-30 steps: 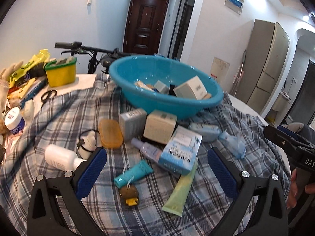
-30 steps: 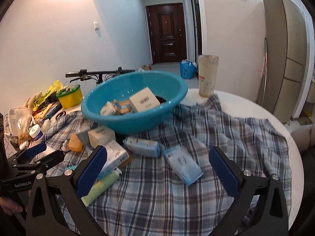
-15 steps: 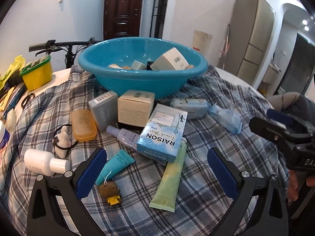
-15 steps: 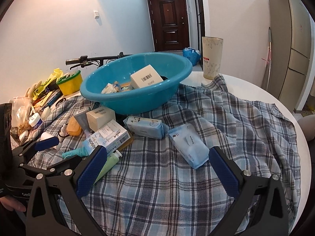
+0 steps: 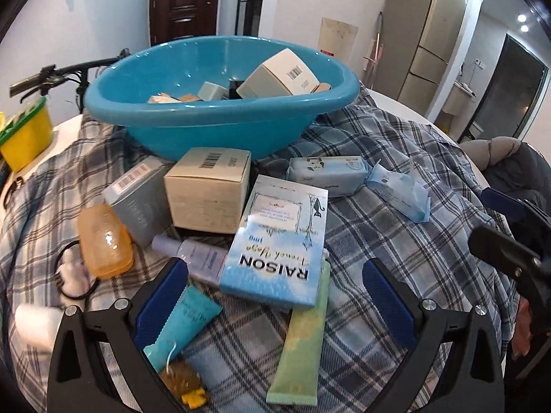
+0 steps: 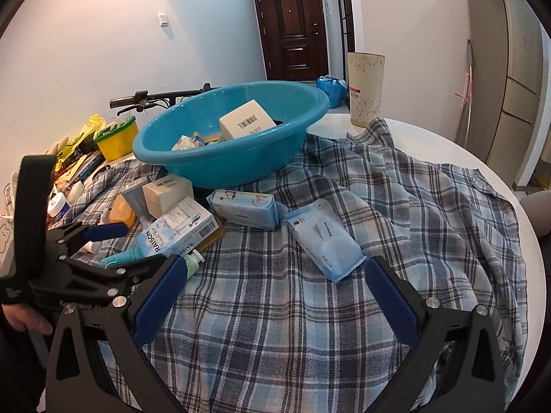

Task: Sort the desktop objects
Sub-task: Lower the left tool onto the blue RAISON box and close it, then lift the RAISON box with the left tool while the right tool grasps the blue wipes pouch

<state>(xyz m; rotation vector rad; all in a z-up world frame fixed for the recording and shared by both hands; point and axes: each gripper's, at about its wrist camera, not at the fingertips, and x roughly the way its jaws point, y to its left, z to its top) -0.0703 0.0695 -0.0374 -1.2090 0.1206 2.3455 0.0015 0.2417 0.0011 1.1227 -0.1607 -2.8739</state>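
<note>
Left gripper (image 5: 275,296) nears the blue box (image 5: 277,241); jaws closing, nothing pinched yet.
The box leans on 2 tubes, near the tub (image 5: 220,103); it may slip; right gripper (image 6: 272,296) is spread wide.

left gripper (image 5: 273,296): fills lower part of left wrist view, tilted downward, blue pads wide apart, jaws closing slightly, no pad pressing on anything. also seen at left edge of right wrist view, side-on, a hand (image 6: 24,320) gripping its handle at lower left.

right gripper (image 6: 275,292): lower part of right wrist view, tilted downward, blue pads spread wide, nothing pressed by either pad. its black fingers show at right edge of left wrist view, blue pad at tip.
</note>
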